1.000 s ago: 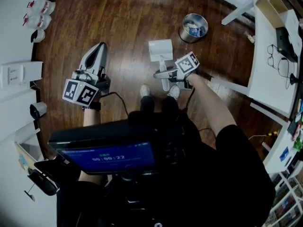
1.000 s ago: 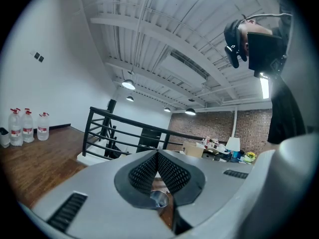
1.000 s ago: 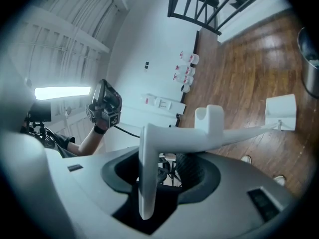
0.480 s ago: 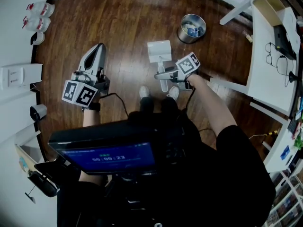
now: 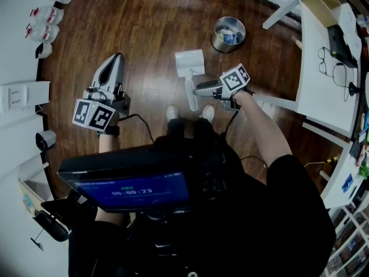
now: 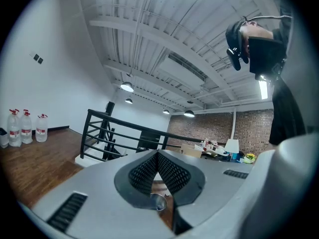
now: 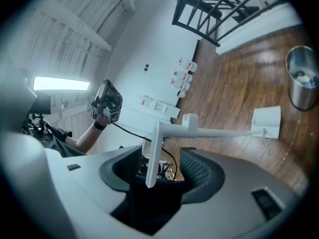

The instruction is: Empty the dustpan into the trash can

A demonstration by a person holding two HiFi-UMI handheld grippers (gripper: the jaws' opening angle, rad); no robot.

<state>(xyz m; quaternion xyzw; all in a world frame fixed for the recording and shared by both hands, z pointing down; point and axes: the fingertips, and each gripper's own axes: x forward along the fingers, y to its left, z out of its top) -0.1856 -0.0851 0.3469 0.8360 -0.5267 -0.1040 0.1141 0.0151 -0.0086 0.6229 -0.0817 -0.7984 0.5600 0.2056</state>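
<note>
The white dustpan (image 5: pixel 189 62) rests on the wood floor, its long handle (image 5: pixel 191 94) reaching back toward me. In the right gripper view the handle's T-shaped end (image 7: pixel 152 153) stands between the jaws with a gap on both sides, and the pan (image 7: pixel 266 121) lies ahead. My right gripper (image 5: pixel 198 88) (image 7: pixel 162 161) is open around that handle end. The metal trash can (image 5: pixel 229 33) (image 7: pixel 302 83), with scraps inside, stands beyond the pan to its right. My left gripper (image 5: pixel 117 57) (image 6: pixel 157 156) hangs shut and empty, far left of the dustpan.
A white desk (image 5: pixel 323 79) with glasses on it fills the right side, one leg (image 5: pixel 279 13) near the can. Water bottles (image 5: pixel 49 16) line the left wall. My shoes (image 5: pixel 172 113) stand just behind the handle. A black railing (image 6: pixel 114 133) shows ahead of the left gripper.
The right gripper's jaws have widened off the dustpan handle and the hand has shifted a little to the right. The left gripper has stayed where it was.
</note>
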